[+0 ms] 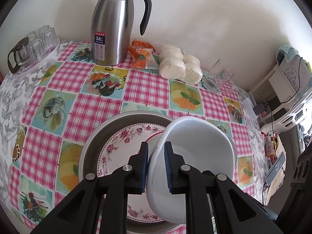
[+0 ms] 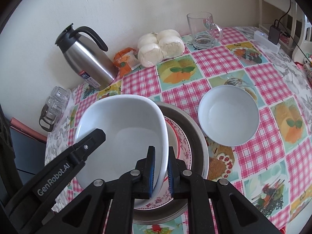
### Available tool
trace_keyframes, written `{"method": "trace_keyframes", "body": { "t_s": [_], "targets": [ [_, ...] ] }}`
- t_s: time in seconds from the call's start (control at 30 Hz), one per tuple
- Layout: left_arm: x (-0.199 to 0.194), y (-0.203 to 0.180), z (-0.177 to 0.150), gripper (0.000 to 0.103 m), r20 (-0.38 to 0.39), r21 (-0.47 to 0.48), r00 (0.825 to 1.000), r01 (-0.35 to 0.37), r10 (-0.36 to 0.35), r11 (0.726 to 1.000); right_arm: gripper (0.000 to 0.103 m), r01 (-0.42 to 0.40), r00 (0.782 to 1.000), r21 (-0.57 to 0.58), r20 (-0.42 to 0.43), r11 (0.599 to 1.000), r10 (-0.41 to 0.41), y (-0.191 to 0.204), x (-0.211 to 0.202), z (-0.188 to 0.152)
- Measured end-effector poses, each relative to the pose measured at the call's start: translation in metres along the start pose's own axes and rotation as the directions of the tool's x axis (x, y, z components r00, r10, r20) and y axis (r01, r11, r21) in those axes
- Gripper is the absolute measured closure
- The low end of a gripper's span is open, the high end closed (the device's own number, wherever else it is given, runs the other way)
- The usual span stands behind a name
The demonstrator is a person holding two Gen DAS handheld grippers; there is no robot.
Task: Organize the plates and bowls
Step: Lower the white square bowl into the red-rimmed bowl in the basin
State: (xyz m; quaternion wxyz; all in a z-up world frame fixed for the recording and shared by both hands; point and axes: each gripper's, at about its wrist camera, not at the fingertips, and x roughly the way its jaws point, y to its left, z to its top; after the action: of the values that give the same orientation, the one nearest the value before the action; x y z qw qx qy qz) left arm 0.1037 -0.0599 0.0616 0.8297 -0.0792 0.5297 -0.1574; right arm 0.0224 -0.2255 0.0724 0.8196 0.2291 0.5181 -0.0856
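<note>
A large white bowl hangs tilted over a floral plate that lies in a metal pan. A red-rimmed plate lies on the floral one, mostly hidden. My left gripper is shut on the bowl's left rim; it also shows in the right wrist view. My right gripper is shut on the bowl's right rim. A smaller white bowl sits upright on the tablecloth to the right of the pan.
A steel thermos jug, a snack packet, bagged buns and a glass mug stand along the wall. A tray of upturned glasses is at the far left. The table edge drops off at the right.
</note>
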Motion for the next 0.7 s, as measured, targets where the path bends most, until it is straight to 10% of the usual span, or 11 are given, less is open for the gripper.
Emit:
{"method": "trace_keyframes", "body": {
  "t_s": [0.7],
  "targets": [
    [0.018, -0.001, -0.005, 0.088, -0.049, 0.008, 0.998, -0.028, 0.028, 1.000, 0.088, 0.025, 0.998, 0.018, -0.049, 1.000, -0.024, -0.007, 0.017, -0.002]
  ]
}}
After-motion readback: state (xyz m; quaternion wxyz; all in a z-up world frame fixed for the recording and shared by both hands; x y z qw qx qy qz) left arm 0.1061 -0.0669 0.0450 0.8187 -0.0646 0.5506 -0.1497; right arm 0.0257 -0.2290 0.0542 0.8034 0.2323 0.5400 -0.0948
